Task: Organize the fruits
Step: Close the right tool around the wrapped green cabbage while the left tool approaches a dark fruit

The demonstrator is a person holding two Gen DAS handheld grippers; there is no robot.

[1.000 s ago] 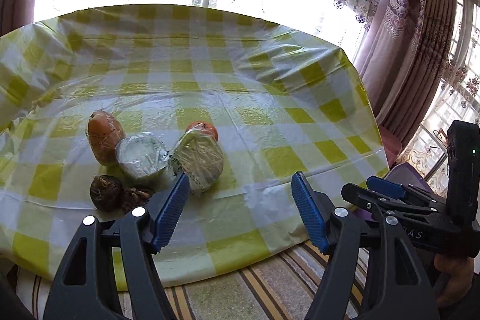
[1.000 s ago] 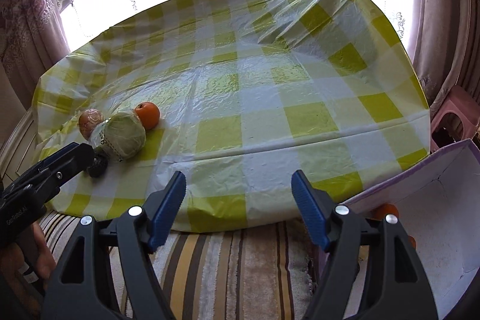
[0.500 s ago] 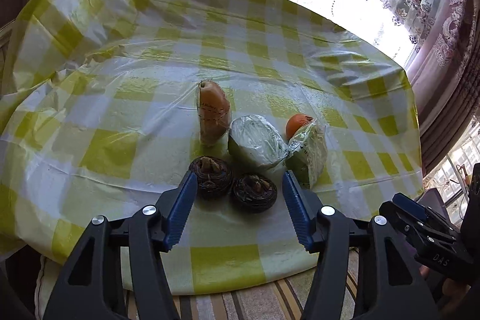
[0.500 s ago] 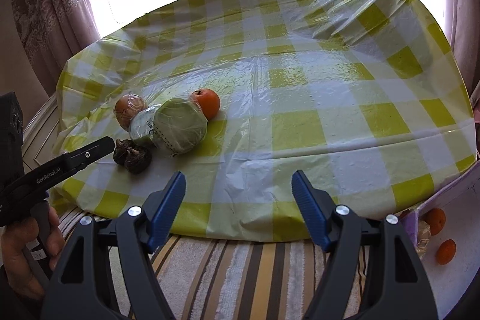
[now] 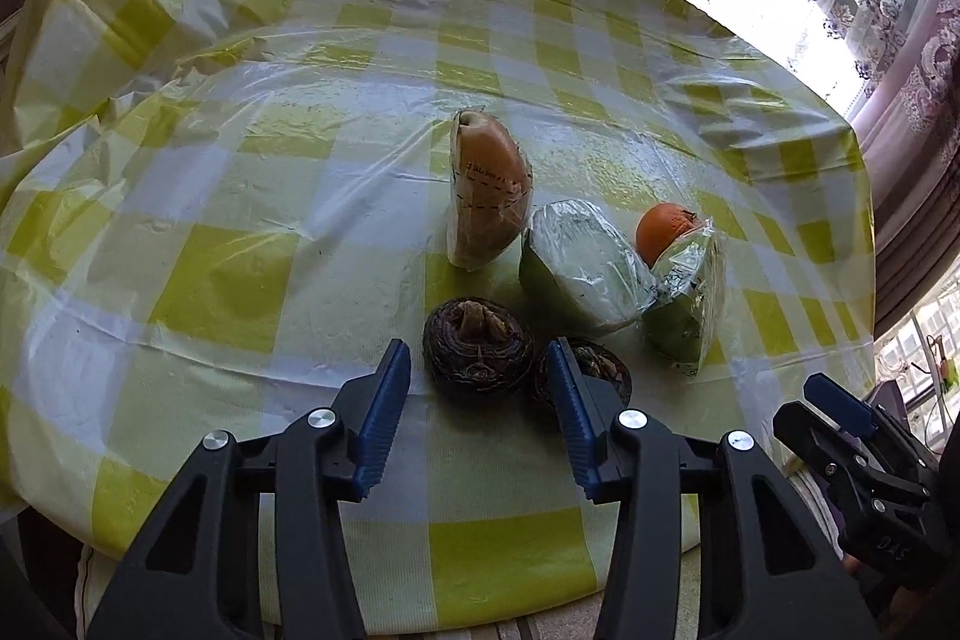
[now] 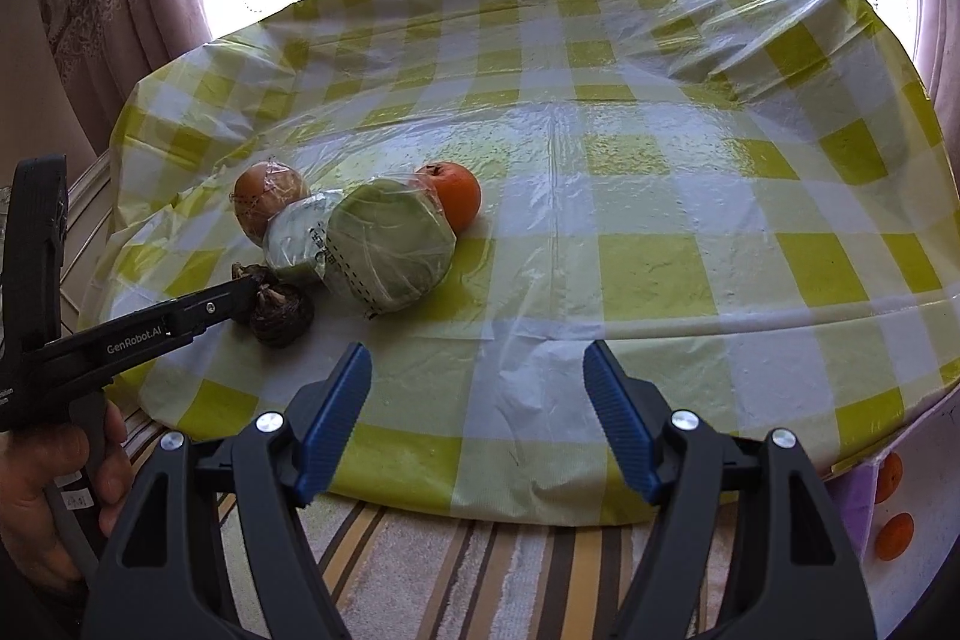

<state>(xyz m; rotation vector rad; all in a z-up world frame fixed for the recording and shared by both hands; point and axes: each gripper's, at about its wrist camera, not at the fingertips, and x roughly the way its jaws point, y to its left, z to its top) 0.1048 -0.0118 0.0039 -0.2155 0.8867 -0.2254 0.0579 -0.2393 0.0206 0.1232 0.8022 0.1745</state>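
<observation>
My left gripper point(image 5: 480, 361) is open, its fingers on either side of a dark brown round fruit point(image 5: 477, 349) on the checked tablecloth point(image 5: 240, 196). A second dark fruit point(image 5: 591, 370) lies just right, partly behind the right finger. Behind them are a wrapped brown fruit point(image 5: 489, 196), two wrapped green pieces point(image 5: 579, 262) point(image 5: 690, 304) and an orange point(image 5: 663, 229). My right gripper point(image 6: 477, 376) is open and empty over the table's near edge; the same group shows in its view, with the orange point(image 6: 456, 193) and the left gripper's finger point(image 6: 198, 313) at the dark fruits point(image 6: 281, 313).
A white box point(image 6: 918, 520) with two oranges point(image 6: 894, 535) in it sits low at the right of the table. A striped rug point(image 6: 468, 568) lies below the table's front edge. Curtains and bright windows stand behind the table.
My left gripper has swung left and moved in close, so the left dark fruit now sits between its fingers. My right gripper has turned left toward the fruit group.
</observation>
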